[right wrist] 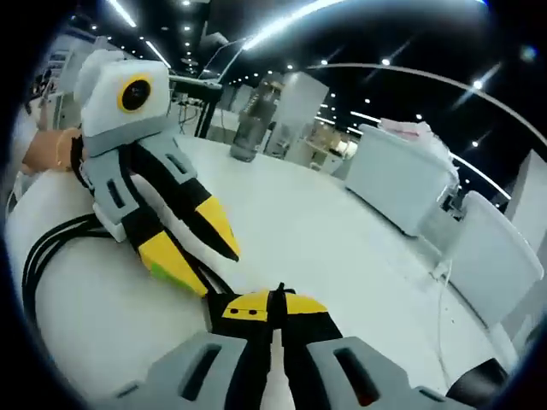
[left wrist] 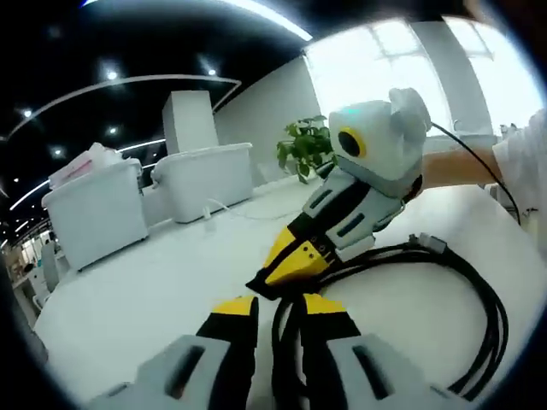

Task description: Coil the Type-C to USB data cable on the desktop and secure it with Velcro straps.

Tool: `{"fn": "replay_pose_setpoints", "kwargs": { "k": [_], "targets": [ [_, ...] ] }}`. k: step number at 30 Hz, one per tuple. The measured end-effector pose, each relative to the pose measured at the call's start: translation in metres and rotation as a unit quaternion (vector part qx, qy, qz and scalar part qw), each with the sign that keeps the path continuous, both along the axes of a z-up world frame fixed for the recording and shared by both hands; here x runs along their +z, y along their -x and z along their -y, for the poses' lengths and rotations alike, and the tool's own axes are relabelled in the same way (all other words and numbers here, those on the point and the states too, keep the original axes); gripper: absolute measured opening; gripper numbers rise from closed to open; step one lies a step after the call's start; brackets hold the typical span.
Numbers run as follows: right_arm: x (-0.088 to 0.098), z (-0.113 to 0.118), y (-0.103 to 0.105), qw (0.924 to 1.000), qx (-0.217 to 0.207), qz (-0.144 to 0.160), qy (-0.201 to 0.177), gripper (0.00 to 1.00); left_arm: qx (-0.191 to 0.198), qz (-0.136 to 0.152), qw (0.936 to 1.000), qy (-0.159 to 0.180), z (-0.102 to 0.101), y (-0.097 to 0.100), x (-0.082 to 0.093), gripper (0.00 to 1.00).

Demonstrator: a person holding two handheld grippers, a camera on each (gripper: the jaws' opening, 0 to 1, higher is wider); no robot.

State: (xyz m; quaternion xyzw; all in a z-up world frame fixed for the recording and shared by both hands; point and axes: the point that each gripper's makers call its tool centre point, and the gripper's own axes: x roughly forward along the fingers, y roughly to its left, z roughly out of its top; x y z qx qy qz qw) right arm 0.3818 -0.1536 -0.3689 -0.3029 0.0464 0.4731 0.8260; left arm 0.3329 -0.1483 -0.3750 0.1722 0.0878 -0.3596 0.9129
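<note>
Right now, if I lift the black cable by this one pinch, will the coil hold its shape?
Probably not. The black cable lies in loose, unstrapped loops, so it would likely sag and spread. The left tongs straddle one section, so free strands could slide.

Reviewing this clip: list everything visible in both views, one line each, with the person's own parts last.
Cable: one, black, coiled in loops on the table, connector end at the far side.
Table: one, white, under the cable.
Bins: two, white, at the table's far edge.
Plant: one, green, behind the table.
Bottle: one, grey, standing on the table.
Left tool: grey with yellow-black jaws, closed on the cable.
Right tool: same colours, closed on the cable.
Hand: holding the left tool.
</note>
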Motion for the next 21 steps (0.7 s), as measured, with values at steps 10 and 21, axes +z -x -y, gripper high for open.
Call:
{"fn": "replay_pose_setpoints", "kwargs": {
  "k": [10, 21],
  "targets": [
    [-0.002, 0.003, -0.036, 0.9974, -0.037, 0.061, 0.011, 0.04, 0.006, 0.009, 0.9998, 0.016, -0.001, -0.002, 0.006, 0.21],
    [0.028, 0.007, 0.006, 0.9934, 0.019, -0.058, -0.097, 0.03, 0.045, 0.045, 0.9915, 0.113, -0.013, -0.008, 0.045, 0.22]
  ]
}}
